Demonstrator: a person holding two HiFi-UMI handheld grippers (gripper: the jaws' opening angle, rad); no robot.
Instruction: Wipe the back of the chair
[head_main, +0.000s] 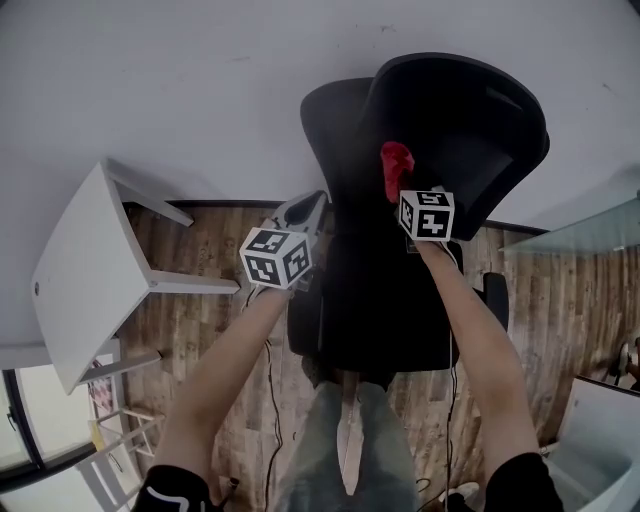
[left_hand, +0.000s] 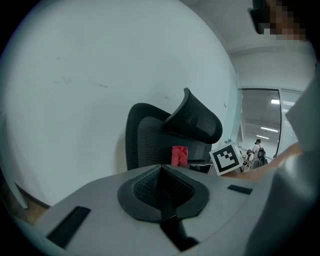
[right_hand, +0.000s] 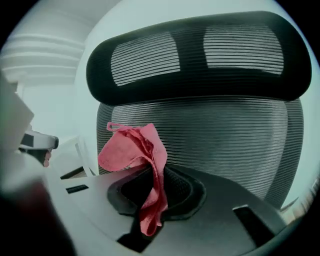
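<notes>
Just one chair (head_main: 380, 285), one red cloth (head_main: 396, 168).

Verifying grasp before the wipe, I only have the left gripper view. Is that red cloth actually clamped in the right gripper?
Observer: Yes. The right gripper view shows the right gripper with jaws shut on the red cloth, a tail hanging below them.
Operator: Touching the mesh?
Observer: Cannot tell contact; its free end stands before the backrest, just under the headrest.
Operator: Obstacles on the left?
Observer: Head view shows a white table left of the chair, apart from it.
</notes>
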